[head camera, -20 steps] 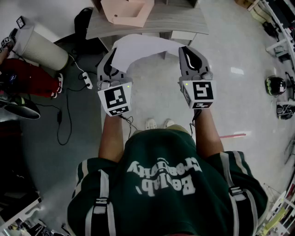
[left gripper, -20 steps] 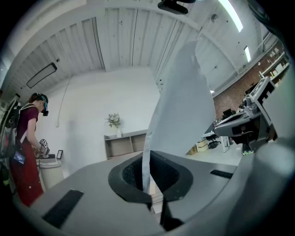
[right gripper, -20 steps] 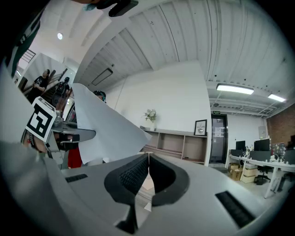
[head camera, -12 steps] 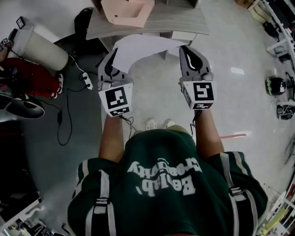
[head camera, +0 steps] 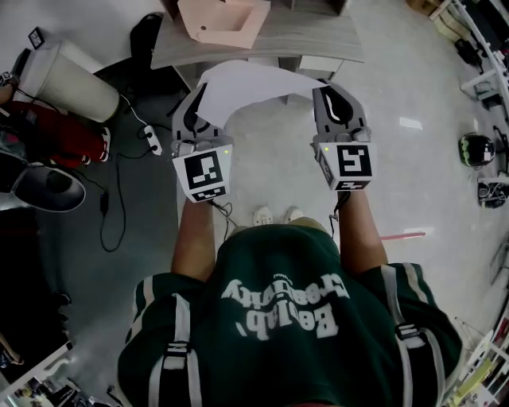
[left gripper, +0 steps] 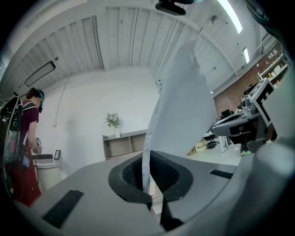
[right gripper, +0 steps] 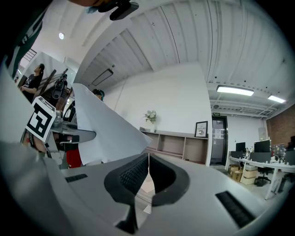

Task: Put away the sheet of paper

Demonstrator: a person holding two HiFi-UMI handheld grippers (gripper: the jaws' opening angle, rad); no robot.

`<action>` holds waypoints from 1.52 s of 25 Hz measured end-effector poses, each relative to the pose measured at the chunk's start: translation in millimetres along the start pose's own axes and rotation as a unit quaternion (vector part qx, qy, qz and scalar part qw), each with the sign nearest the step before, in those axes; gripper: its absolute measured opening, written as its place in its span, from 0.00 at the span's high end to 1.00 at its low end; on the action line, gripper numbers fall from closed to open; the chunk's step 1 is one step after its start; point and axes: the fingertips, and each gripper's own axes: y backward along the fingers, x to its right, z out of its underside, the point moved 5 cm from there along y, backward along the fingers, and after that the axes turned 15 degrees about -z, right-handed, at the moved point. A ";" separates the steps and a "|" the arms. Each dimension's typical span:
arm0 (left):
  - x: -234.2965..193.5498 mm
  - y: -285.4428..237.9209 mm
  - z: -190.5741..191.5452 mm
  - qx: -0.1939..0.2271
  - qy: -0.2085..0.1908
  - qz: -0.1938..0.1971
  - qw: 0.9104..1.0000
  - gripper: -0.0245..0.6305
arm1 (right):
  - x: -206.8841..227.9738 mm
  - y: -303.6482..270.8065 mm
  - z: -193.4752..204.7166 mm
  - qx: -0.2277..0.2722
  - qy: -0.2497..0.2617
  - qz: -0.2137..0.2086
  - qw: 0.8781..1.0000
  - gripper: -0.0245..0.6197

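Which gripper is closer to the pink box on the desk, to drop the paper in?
Probably left. Both grippers pinch the sheet of paper, but the pink box on the desk sits almost straight ahead of the left gripper; the right gripper is farther to the side.

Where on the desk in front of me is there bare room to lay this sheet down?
The desk is bare from the pink box to its right edge, just beyond the sheet of paper, with a narrow strip along the front. The box crowds the left end.
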 end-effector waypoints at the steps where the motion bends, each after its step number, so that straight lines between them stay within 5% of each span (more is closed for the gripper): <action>1: -2.0 -0.8 0.3 0.000 0.001 0.000 1.000 0.93 | -0.8 -1.1 0.0 -0.001 0.001 0.000 1.000 0.90; 23: -40.5 -15.3 8.5 0.005 0.009 0.017 1.000 0.93 | -22.6 -29.5 -9.2 0.013 0.011 0.012 1.000 0.90; 30: -38.5 -63.4 26.1 -0.004 0.000 0.007 1.000 0.93 | 7.7 -66.6 13.5 0.012 -0.005 0.000 1.000 0.90; 38: -17.2 -166.9 49.1 -0.015 -0.007 -0.001 1.000 0.93 | 88.9 -148.3 33.6 0.022 -0.007 -0.007 1.000 0.90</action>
